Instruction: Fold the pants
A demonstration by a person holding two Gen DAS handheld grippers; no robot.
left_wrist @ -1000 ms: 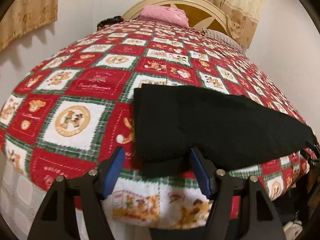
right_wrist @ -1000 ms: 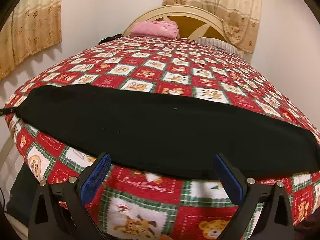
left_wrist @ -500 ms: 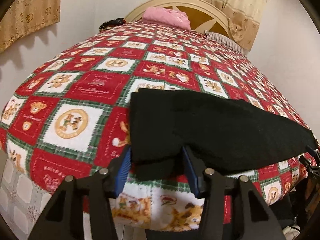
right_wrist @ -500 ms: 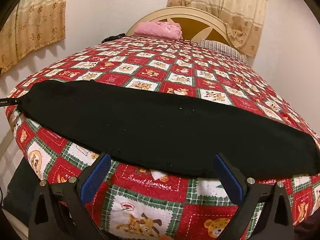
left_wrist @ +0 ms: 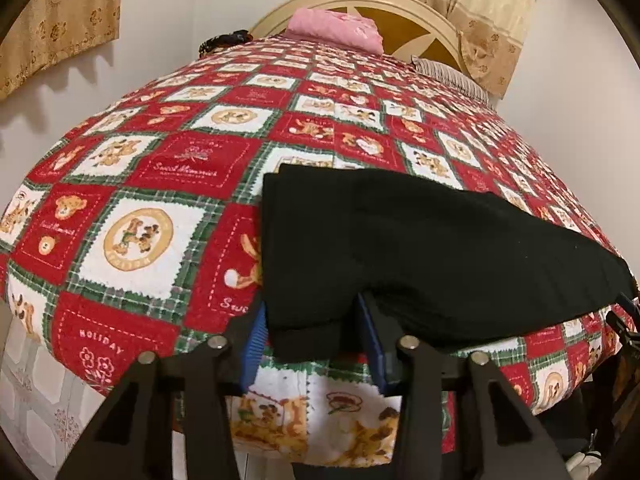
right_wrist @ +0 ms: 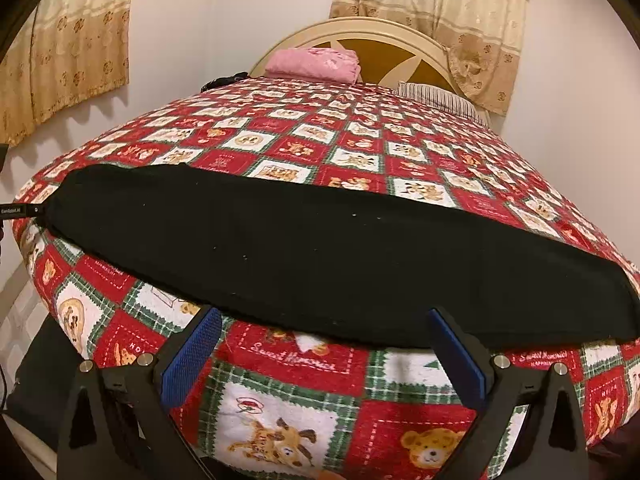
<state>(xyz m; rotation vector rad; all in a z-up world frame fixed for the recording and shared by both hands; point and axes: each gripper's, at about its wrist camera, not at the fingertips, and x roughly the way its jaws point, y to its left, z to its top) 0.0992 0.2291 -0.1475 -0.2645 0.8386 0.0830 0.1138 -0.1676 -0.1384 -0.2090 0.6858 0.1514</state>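
Observation:
The black pants (left_wrist: 420, 248) lie flat in a long strip across the near edge of the bed; in the right wrist view the pants (right_wrist: 320, 256) span from left to right. My left gripper (left_wrist: 312, 344) is shut on the near left corner of the pants, its blue pads (left_wrist: 254, 344) pressing a fold of black cloth. My right gripper (right_wrist: 324, 356) is open and empty, its blue pads (right_wrist: 192, 360) just short of the pants' near edge, over the hanging bedspread.
The bed has a red, white and green patchwork bedspread (right_wrist: 360, 144). A pink folded cloth (right_wrist: 316, 64) and a striped pillow (right_wrist: 440, 100) lie by the cream headboard (right_wrist: 400, 36). Walls with curtains (right_wrist: 60, 52) stand left and behind.
My left gripper has closed from open onto the pants' near left corner. The right gripper stays open and has shifted only slightly.

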